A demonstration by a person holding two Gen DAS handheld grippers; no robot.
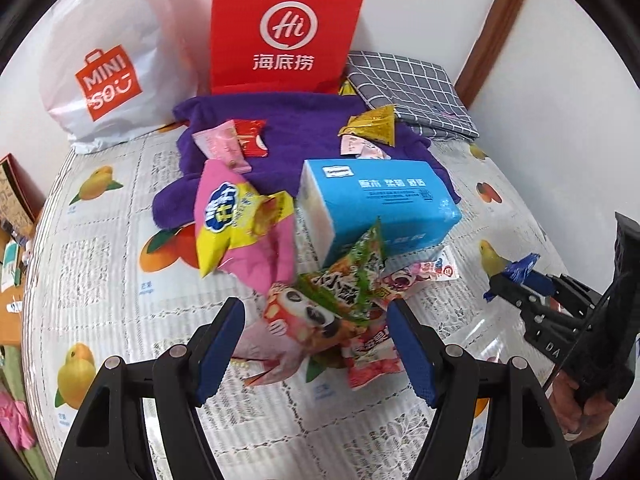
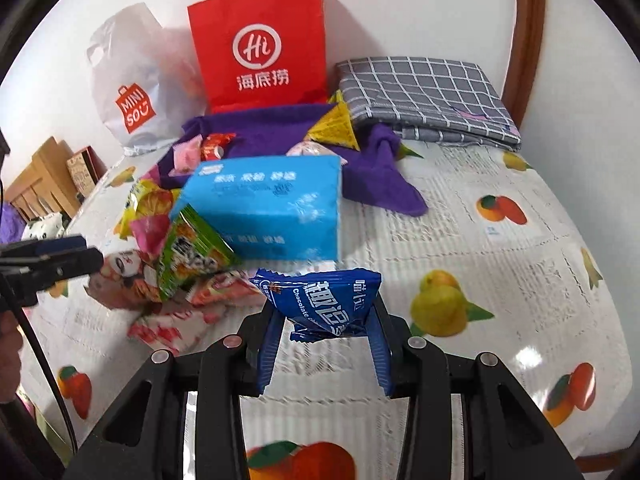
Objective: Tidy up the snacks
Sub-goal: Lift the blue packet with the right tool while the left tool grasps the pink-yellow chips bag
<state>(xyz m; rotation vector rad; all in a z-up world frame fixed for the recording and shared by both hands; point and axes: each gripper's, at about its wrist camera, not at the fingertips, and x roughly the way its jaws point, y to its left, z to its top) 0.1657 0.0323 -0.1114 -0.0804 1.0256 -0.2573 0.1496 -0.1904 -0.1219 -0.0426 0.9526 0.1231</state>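
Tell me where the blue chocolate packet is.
The blue chocolate packet is clamped in the right gripper, lifted above the fruit-print tablecloth, just in front of the blue tissue pack.

A dark blue snack packet (image 2: 326, 300) with white lettering is held between the right gripper's (image 2: 324, 354) blue pads. Beyond them a light blue tissue pack (image 2: 264, 204), a purple cloth (image 2: 372, 176), a red paper bag (image 2: 260, 48) and a grey checked cloth (image 2: 424, 96) are seen on a white, fruit-printed table cover (image 2: 500, 260).

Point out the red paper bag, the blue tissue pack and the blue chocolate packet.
red paper bag (image 2: 260, 52): right wrist view, front face at logo.
blue tissue pack (image 1: 384, 204): left wrist view, top face.
blue chocolate packet (image 2: 326, 304): right wrist view, printed front.
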